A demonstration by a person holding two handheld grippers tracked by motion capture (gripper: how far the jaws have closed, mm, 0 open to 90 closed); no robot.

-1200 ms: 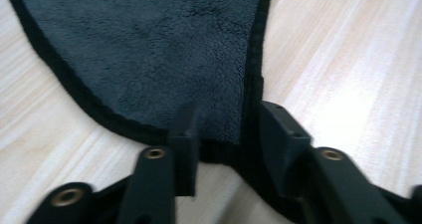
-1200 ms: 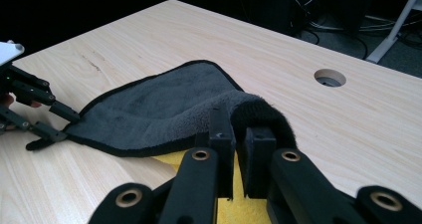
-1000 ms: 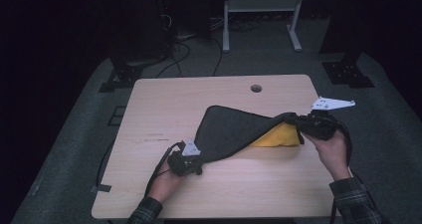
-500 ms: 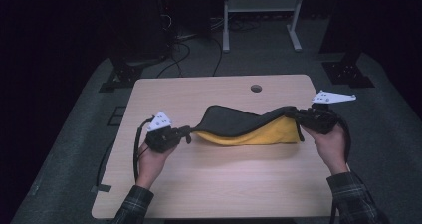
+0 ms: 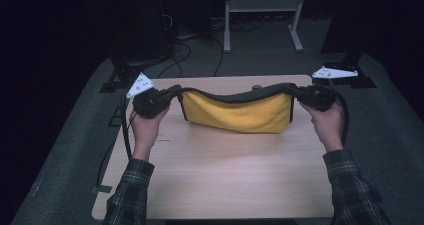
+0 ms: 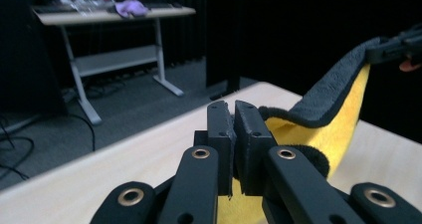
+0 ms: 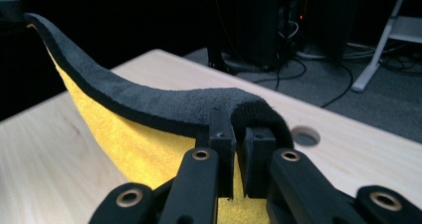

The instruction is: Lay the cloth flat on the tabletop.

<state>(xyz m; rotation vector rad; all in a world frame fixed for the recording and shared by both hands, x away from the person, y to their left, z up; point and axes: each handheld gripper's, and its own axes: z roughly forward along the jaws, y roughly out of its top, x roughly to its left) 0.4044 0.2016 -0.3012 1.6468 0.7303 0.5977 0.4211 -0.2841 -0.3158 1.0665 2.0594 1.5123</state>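
The cloth (image 5: 237, 112) hung in the air over the table (image 5: 220, 180), held up by 2 grippers, one at each top corner. It was yellow on the side facing the person and dark grey on the back, w/ a dark edge. The top edge sagged a bit in the middle. The bottom edge was near the table top, but I could not tell if it touched.

The left gripper (image 5: 172, 92) had its jaws pressed tight on the cloth's left corner. In the left gripper view the gripper (image 6: 233, 118) showed its 2 black jaws squeezed together w/ cloth (image 6: 318, 129) pinched between them, and the cloth ran up and off to the right.

The right gripper (image 5: 297, 91) had its jaws clamped on the right corner. In the right gripper view the gripper (image 7: 238, 130) had the grey edge of the cloth (image 7: 129, 129) folded over and caught in the jaws, yellow side hanging below.

Each hand (image 5: 145, 127) was held up off the table. A small round hole (image 7: 304, 136) sat in the table, near the far edge.
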